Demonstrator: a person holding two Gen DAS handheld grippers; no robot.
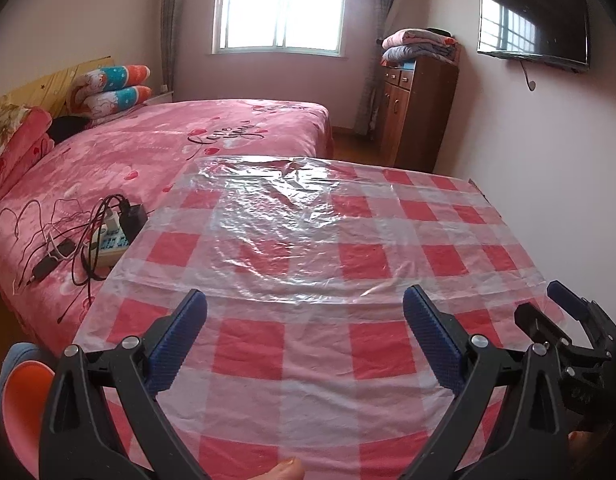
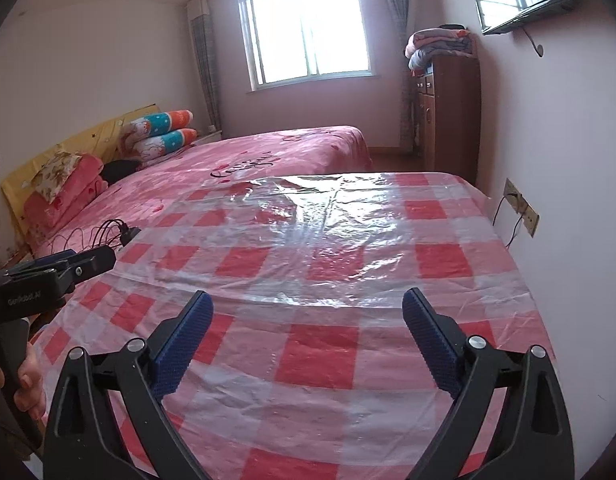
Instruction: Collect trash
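Observation:
A table [image 1: 316, 352] with a red-and-white checked cloth under clear plastic fills both views [image 2: 320, 356]. No trash shows on it. My left gripper [image 1: 304, 300] is open and empty above the table's near edge. My right gripper [image 2: 308, 300] is open and empty, also above the near part of the table. The right gripper shows at the right edge of the left wrist view [image 1: 564, 308]. The left gripper shows at the left edge of the right wrist view [image 2: 68, 264].
A bed with a pink cover [image 1: 148, 148] stands left of the table. A power strip with chargers and cables [image 1: 108, 232] lies on it. A wooden cabinet [image 1: 416, 112] with folded blankets stands at the back right. A wall socket [image 2: 522, 206] sits right of the table.

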